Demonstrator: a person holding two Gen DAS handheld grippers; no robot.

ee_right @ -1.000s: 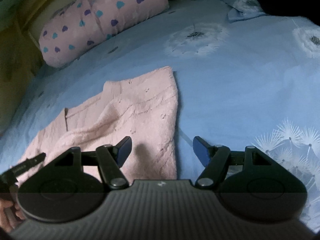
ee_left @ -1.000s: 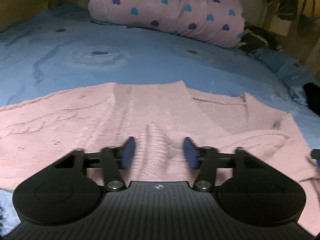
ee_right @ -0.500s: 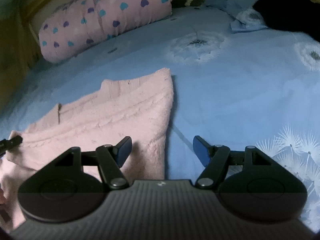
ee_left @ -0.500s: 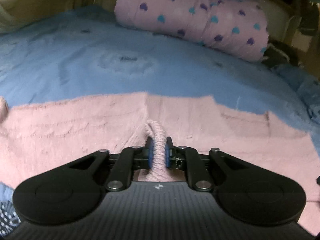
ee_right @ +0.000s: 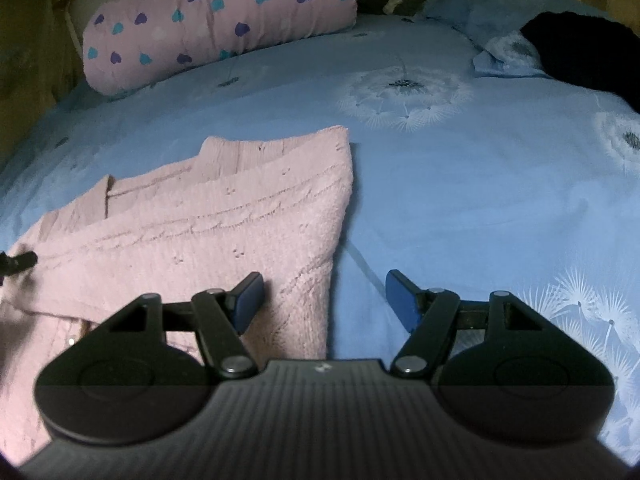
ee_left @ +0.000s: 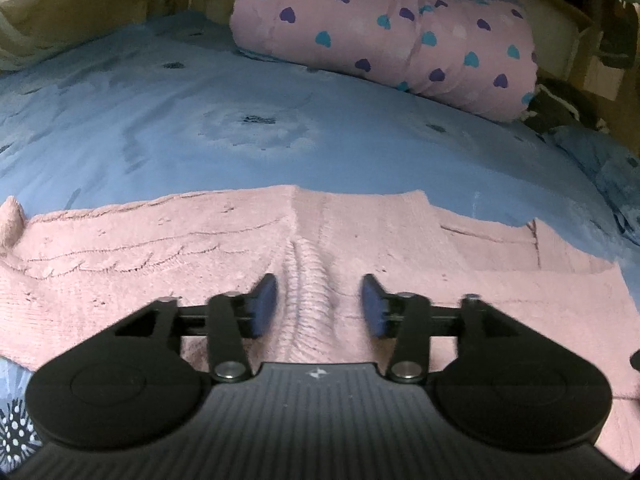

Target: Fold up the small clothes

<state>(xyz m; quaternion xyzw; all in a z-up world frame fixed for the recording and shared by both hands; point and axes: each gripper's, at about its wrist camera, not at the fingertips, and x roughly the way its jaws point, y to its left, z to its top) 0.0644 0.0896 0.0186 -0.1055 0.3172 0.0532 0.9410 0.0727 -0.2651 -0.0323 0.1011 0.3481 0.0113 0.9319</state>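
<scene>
Left hand-held gripper (ee_left: 318,304) opening off a ridge of the pink sweater (ee_left: 200,264); right hand-held gripper (ee_right: 324,300) wide, empty. Next fold needs fresh grips.

Dim, bluish indoor light; fisheye-bent edges; soft, grainy corners

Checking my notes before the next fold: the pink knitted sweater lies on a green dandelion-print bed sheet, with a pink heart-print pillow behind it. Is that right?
Not quite: the bed sheet is blue, not green, as the right wrist view shows. The rest holds: the pink knitted sweater lies on it, with the pink heart-print pillow behind it.
</scene>
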